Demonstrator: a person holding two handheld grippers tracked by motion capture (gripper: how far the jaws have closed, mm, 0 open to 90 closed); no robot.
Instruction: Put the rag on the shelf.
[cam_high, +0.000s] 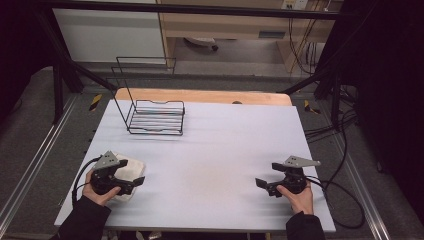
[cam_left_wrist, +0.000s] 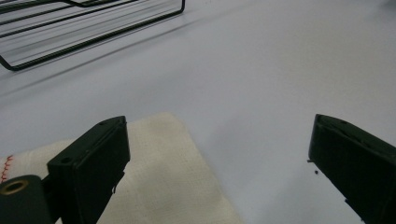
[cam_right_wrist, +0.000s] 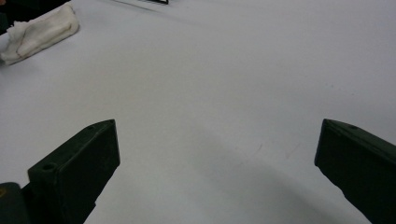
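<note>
1. At the table's near left, the left gripper hovers over a folded cream-white cloth; its jaws stand wide apart and grip nothing.
2. In the left gripper view the cloth lies flat on the pale grey table, under the left-hand jaw and reaching into the gap between the jaws.
3. Farther back, a black wire rack stands on the table, well apart from the cloth.
4. At the near right, the right gripper rests low over bare table, jaws spread wide, holding nothing.
5. In the right gripper view the cloth lies far off at the upper left.
</note>
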